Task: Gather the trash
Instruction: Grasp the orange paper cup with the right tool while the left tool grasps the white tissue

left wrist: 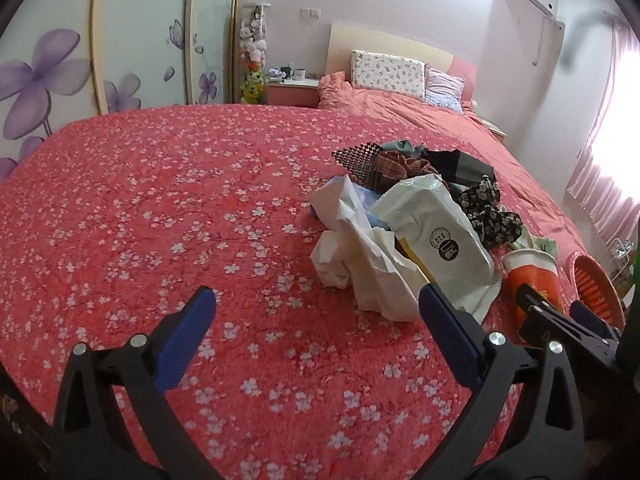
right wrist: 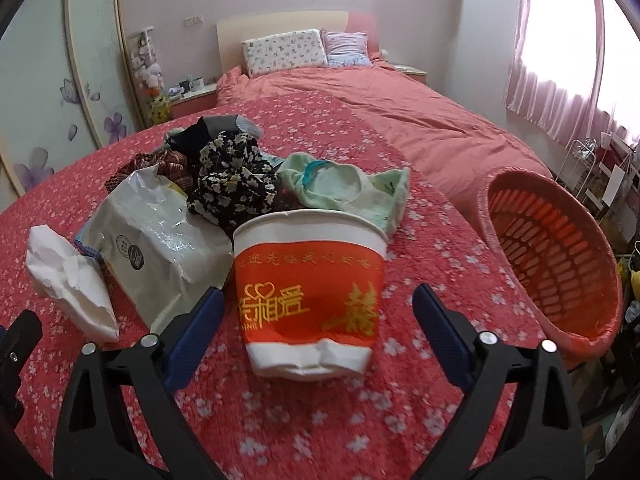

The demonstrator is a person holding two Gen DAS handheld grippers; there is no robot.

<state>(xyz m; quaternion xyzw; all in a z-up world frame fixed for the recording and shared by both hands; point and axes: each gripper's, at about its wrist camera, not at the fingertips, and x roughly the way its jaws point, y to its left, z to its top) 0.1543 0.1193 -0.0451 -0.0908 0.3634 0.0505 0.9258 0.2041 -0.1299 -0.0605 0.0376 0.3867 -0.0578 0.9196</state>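
Jaws wide on both: right gripper (right wrist: 318, 316) straddles the dented red-and-white paper cup (right wrist: 310, 292), untouched, orange slatted plastic basket (right wrist: 560, 256) at three o'clock for drop-off; left gripper (left wrist: 316, 320) aims at crumpled white paper (left wrist: 360, 256).

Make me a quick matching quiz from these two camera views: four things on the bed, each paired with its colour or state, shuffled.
Things:
1. paper cup
2. basket
3. wipes packet
4. tissue

Descriptions:
A. crumpled, white
B. orange, tipped on its side
C. red band with gold writing, dented base
D. off-white with a round dark label

Pairs: 1-C, 2-B, 3-D, 4-A
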